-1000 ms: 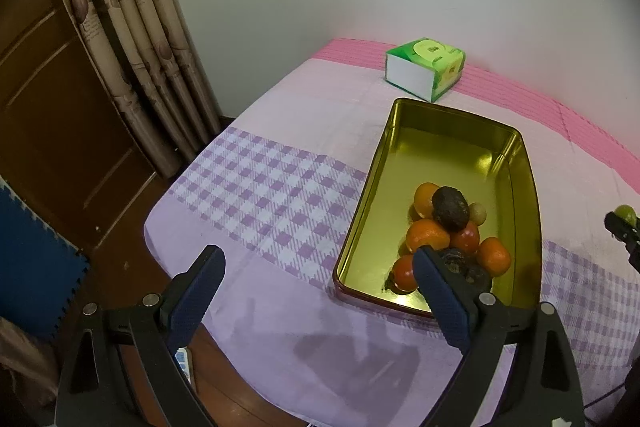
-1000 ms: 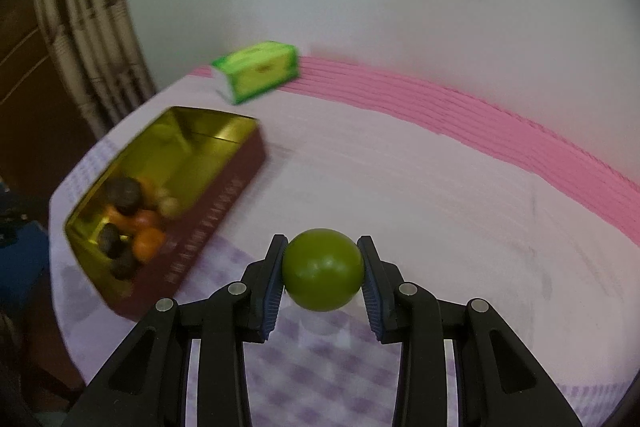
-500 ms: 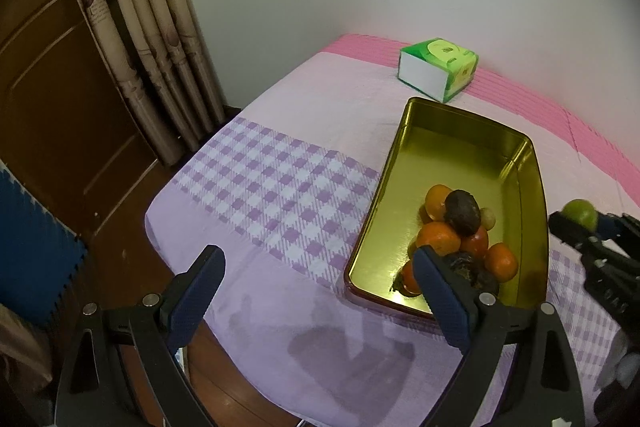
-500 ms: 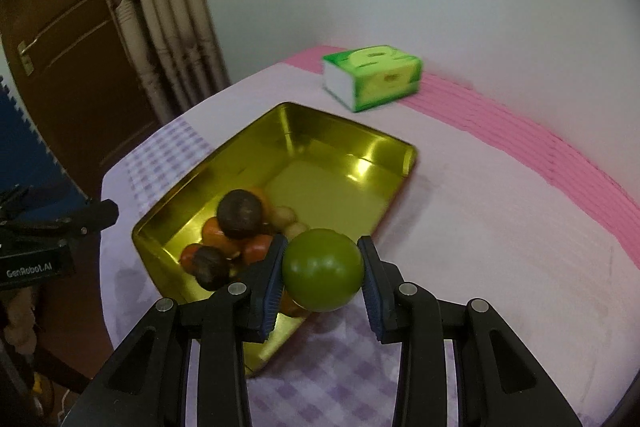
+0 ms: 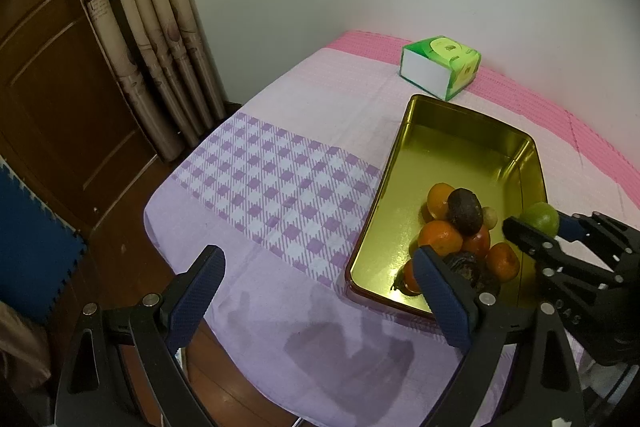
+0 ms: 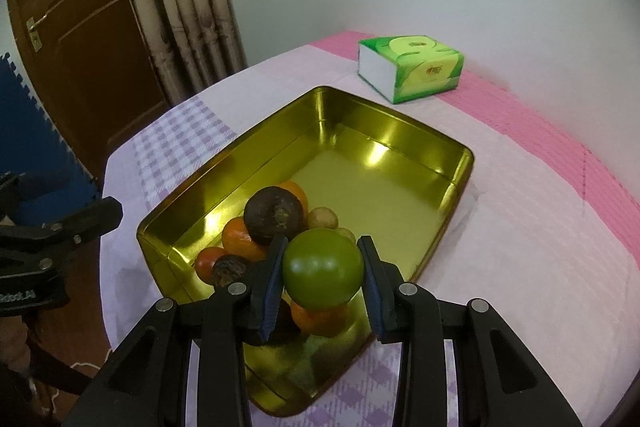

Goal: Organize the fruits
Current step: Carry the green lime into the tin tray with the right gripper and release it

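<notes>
My right gripper (image 6: pixel 322 274) is shut on a round green fruit (image 6: pixel 322 269) and holds it over the near end of the gold tin tray (image 6: pixel 400 147). Below it lies a pile of orange fruits (image 6: pixel 242 237), a red one and dark brown fruits (image 6: pixel 274 214). The left wrist view shows the same tray (image 5: pixel 452 143), the pile (image 5: pixel 460 235), and the right gripper (image 5: pixel 538 229) coming in from the right with the green fruit (image 5: pixel 541 218) above the tray's right wall. My left gripper (image 5: pixel 316 293) stands open over the table's near edge, left of the tray, nothing between its fingers.
A green tissue box (image 6: pixel 412 67) sits behind the tray on the pink band of the tablecloth (image 5: pixel 280 187). Curtains (image 5: pixel 160 39) and a brown wooden door (image 5: pixel 52 95) stand to the left. A blue floor mat (image 5: pixel 28 239) lies beyond the table's left edge.
The right gripper carried the green fruit leftward from over the bare cloth to above the tray's fruit pile. The left gripper stayed open and nearly still.
</notes>
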Available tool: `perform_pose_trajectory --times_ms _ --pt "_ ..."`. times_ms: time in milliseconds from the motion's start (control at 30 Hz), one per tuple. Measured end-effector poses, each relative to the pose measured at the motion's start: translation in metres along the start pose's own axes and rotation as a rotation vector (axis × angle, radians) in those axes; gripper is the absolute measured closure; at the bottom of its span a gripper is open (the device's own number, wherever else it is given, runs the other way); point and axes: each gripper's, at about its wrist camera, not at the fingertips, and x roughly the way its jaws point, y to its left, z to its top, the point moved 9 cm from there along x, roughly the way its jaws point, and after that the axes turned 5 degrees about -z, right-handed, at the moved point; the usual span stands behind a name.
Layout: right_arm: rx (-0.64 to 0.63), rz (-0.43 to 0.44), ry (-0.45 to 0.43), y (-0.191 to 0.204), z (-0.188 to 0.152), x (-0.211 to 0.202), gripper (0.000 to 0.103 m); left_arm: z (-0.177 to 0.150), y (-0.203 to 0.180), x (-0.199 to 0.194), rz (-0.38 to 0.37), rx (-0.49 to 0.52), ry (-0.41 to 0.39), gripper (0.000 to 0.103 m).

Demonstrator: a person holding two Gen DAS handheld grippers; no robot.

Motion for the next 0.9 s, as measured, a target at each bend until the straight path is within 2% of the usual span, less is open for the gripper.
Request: perform_pose_trajectory --times_ms 700,800,900 --pt "0.022 -0.013 0.062 0.001 -0.009 0.025 0.065 -0.002 -0.002 0.003 -0.011 0.001 0.012 0.01" --pt "0.03 -0.017 0.06 -0.001 -0.009 0.026 0.059 -0.002 -0.003 0.004 -0.009 0.003 0.014 0.01" --pt "0.033 -0.027 0.047 -0.002 -0.008 0.025 0.046 -0.003 -0.004 0.004 -0.009 0.002 0.016 0.01"
